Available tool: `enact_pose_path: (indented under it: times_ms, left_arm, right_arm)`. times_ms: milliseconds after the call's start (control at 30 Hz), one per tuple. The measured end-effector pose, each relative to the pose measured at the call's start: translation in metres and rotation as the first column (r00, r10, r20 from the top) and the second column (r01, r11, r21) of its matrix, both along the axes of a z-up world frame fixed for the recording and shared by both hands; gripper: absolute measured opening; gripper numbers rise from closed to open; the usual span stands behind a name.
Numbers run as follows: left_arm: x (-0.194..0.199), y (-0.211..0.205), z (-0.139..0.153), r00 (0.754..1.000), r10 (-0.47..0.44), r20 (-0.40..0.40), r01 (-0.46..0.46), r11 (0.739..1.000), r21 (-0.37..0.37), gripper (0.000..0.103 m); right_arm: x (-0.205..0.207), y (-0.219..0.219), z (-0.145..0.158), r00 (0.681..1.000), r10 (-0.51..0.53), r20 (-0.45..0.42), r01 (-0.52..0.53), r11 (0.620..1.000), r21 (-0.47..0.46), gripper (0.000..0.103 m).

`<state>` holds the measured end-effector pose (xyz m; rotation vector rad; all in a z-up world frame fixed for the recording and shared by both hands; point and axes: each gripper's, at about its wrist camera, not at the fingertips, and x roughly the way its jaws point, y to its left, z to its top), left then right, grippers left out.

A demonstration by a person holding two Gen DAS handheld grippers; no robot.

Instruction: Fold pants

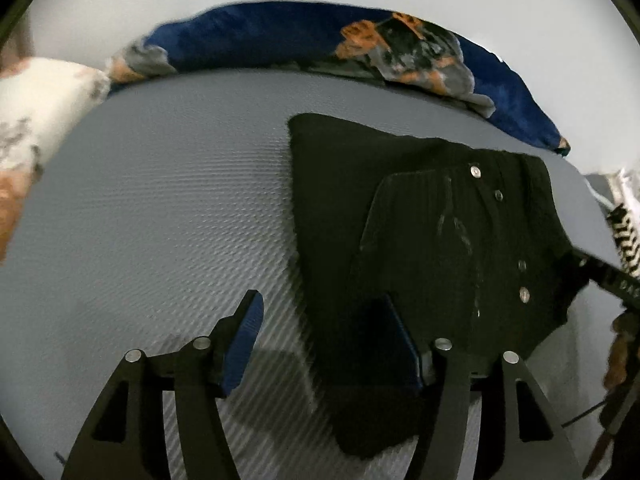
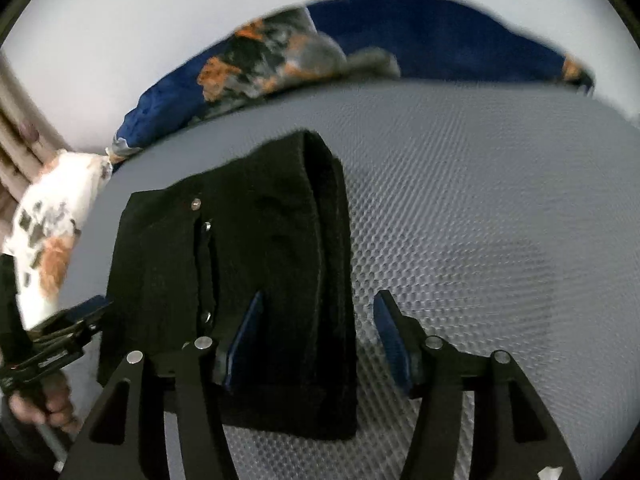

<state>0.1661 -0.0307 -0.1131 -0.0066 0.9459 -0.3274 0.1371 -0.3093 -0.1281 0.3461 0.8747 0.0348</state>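
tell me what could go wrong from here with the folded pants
1. The left gripper and right gripper are open but each has one finger over the black pants. Lifting away might snag the fabric and undo the fold.
2. The folded layers look thick and bulge along one edge, so they could spring open.
3. The pants lie close to the blue blanket; another fold might drag them into it.
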Motion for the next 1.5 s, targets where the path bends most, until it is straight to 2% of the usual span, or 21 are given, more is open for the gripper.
enact_pose_path:
  times_ms: [67, 200, 333, 500, 633, 933, 1200, 1500]
  left_arm:
    - [-0.016, 0.004, 0.005, 1.000, 0.010, 0.015, -0.011, 0.999, 0.030, 0.063]
    - [-0.042, 0.008, 0.014, 0.999, 0.031, 0.045, -0.034, 0.996, 0.080, 0.064]
    - [-0.074, 0.015, 0.025, 0.995, 0.051, 0.081, -0.057, 0.996, 0.070, 0.070]
    - [-0.107, 0.019, 0.035, 0.990, 0.057, 0.130, -0.068, 0.994, 0.084, 0.072]
    - [-0.122, 0.021, 0.038, 0.988, 0.049, 0.143, -0.061, 0.995, 0.078, 0.074]
    - [-0.134, 0.020, 0.028, 0.986, 0.052, 0.159, -0.071, 0.991, 0.116, 0.075]
    - [-0.136, 0.014, 0.016, 0.988, 0.050, 0.144, -0.069, 0.989, 0.131, 0.075]
    - [-0.133, 0.017, 0.013, 0.990, 0.061, 0.129, -0.077, 0.989, 0.125, 0.075]
  right_arm:
    - [-0.018, 0.009, 0.014, 0.999, 0.000, 0.044, 0.001, 0.999, -0.040, 0.054]
    - [-0.047, 0.022, 0.033, 0.996, 0.013, 0.088, -0.009, 0.999, -0.048, 0.055]
    - [-0.078, 0.035, 0.042, 0.993, 0.019, 0.113, -0.013, 0.999, -0.051, 0.057]
    - [-0.109, 0.047, 0.047, 0.988, 0.011, 0.151, -0.005, 0.999, -0.044, 0.062]
    - [-0.124, 0.059, 0.049, 0.986, 0.018, 0.168, -0.004, 0.997, -0.083, 0.064]
    - [-0.133, 0.079, 0.045, 0.982, 0.025, 0.188, -0.001, 0.992, -0.125, 0.076]
    - [-0.134, 0.091, 0.036, 0.983, 0.046, 0.178, -0.015, 0.985, -0.173, 0.077]
    - [-0.133, 0.090, 0.028, 0.986, 0.043, 0.164, -0.020, 0.990, -0.143, 0.079]
